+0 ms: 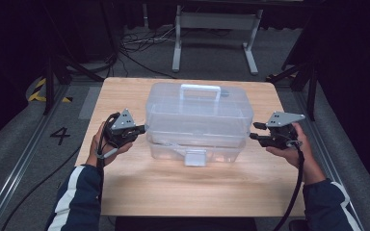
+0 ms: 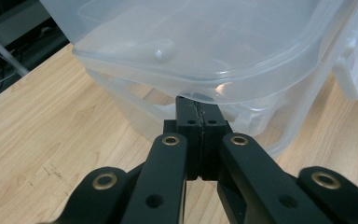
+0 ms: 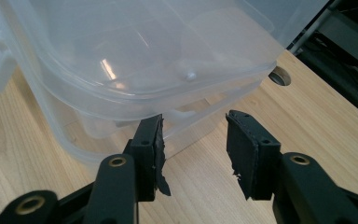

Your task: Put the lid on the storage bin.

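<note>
The wooden counter (image 1: 125,168) carries one clear plastic storage box (image 1: 200,122), which sits near its middle, a little toward the far edge. The box's long axis runs across the counter from left to right. Its carry handle (image 1: 201,91) lies along that same axis on top, and the front latch (image 1: 195,157) faces the person.

The lid (image 1: 197,103) looks raised off the lower tub (image 1: 197,147) and slightly askew, so the opening or lifting seems begun but not finished. The clear plastic makes that hard to confirm. The lid is not yet off and clear of the tub.

The left tongs (image 2: 198,109) are closed tight, their tips pressed together under the lid's overhanging rim at the box's left end. I judge they prop the lid rather than pinch it. The right tongs (image 3: 195,135) stand partly open at the right end, nothing between them, just beside the rim and not gripping.
</note>
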Action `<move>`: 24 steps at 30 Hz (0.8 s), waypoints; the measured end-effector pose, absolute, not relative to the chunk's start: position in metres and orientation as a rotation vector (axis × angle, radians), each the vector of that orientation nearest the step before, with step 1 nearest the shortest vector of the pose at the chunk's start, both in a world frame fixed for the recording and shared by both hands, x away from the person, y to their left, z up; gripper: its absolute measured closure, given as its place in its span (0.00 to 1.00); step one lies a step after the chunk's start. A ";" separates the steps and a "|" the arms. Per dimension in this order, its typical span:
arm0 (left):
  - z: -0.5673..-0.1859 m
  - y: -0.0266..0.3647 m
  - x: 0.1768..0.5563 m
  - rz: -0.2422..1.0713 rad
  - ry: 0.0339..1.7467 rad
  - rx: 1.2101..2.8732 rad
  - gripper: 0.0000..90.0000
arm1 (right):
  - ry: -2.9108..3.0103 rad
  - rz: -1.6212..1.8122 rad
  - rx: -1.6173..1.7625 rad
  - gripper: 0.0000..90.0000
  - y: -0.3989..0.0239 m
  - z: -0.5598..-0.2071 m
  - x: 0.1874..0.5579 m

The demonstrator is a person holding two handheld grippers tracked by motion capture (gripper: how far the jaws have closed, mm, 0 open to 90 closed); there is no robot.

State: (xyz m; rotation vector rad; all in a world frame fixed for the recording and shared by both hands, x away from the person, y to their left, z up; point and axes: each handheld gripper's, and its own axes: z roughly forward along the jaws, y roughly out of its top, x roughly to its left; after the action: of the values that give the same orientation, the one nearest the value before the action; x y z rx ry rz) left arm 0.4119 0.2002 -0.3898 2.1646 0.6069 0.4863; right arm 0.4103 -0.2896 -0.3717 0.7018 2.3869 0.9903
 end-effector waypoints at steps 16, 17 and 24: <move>-0.401 0.199 0.409 0.490 0.616 2.209 1.00 | 2.388 0.998 0.717 0.62 -0.294 -0.375 0.407; -0.401 0.199 0.409 0.491 0.617 2.211 1.00 | 2.390 0.998 0.717 0.62 -0.294 -0.375 0.407; -0.407 0.200 0.408 0.496 0.635 2.223 1.00 | 2.400 0.995 0.713 0.62 -0.292 -0.378 0.405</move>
State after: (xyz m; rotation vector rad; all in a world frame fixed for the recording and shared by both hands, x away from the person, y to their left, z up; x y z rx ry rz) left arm 0.4083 0.1998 -0.4069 2.2228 0.6353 0.4960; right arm 0.4053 -0.2921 -0.3778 0.7129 2.4001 0.9950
